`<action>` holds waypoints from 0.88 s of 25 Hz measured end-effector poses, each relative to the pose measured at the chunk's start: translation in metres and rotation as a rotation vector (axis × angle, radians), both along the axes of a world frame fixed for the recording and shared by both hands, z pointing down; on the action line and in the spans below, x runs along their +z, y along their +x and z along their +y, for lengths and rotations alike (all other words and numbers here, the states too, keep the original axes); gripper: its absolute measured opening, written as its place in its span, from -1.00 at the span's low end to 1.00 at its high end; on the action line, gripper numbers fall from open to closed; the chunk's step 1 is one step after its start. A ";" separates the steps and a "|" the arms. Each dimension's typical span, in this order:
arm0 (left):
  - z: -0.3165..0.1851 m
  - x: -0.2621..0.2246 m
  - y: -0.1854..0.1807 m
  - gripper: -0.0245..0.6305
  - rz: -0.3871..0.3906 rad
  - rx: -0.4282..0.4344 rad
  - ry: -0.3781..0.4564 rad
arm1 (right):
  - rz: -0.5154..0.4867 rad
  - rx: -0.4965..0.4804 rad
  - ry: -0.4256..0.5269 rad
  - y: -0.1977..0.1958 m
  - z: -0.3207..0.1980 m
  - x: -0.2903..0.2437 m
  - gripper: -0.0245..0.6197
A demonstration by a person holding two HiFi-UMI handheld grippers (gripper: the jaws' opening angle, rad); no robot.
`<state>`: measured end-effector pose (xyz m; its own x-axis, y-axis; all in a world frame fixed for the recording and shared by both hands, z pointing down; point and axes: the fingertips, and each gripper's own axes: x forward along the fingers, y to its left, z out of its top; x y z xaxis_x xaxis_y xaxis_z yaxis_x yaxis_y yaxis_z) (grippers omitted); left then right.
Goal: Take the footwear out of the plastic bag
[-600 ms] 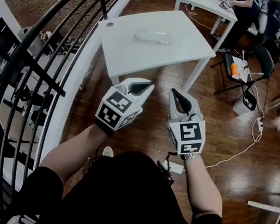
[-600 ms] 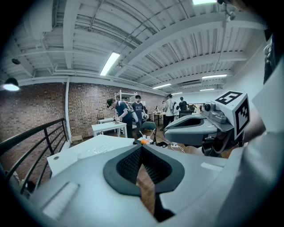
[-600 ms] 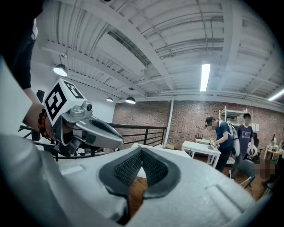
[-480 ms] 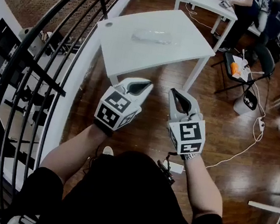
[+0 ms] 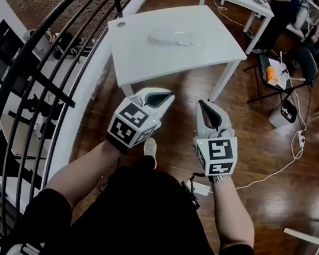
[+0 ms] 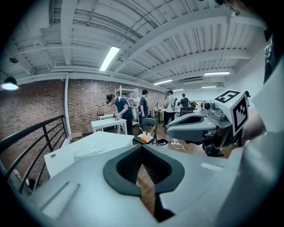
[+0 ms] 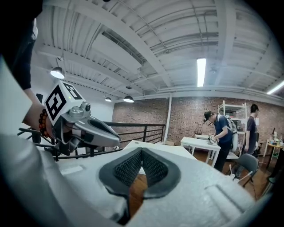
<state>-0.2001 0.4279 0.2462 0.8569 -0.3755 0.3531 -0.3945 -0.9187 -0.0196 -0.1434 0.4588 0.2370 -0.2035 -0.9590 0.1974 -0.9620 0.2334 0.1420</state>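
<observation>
The clear plastic bag (image 5: pixel 171 37) lies flat on the white table (image 5: pixel 158 60), with something pale inside that I cannot see well; it is up at 12 o'clock from my two claws and well apart from them; my left gripper (image 5: pixel 162 98) is squeezed tight with nothing in it; my right gripper (image 5: pixel 207 108) is just beside it at 3 o'clock, tight and empty too; both hang over the brown wood floor (image 5: pixel 253 145); a black railing (image 5: pixel 52 47) curves at 9 o'clock.

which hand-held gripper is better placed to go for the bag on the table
Left, probably, slightly. The bag lies almost straight ahead of the left hand-held gripper; the right hand-held gripper is further to the side. Both are shut and empty.
</observation>
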 end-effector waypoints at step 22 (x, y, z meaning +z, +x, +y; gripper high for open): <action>-0.241 0.030 0.044 -0.88 0.035 0.031 -0.072 | 0.070 0.000 -0.170 0.057 -0.236 0.032 -0.95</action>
<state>-0.1562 0.1870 0.2758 0.8801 -0.3234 0.3477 -0.3653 -0.9289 0.0609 -0.0865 0.2232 0.2690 -0.1831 -0.9107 0.3702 -0.9512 0.2593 0.1673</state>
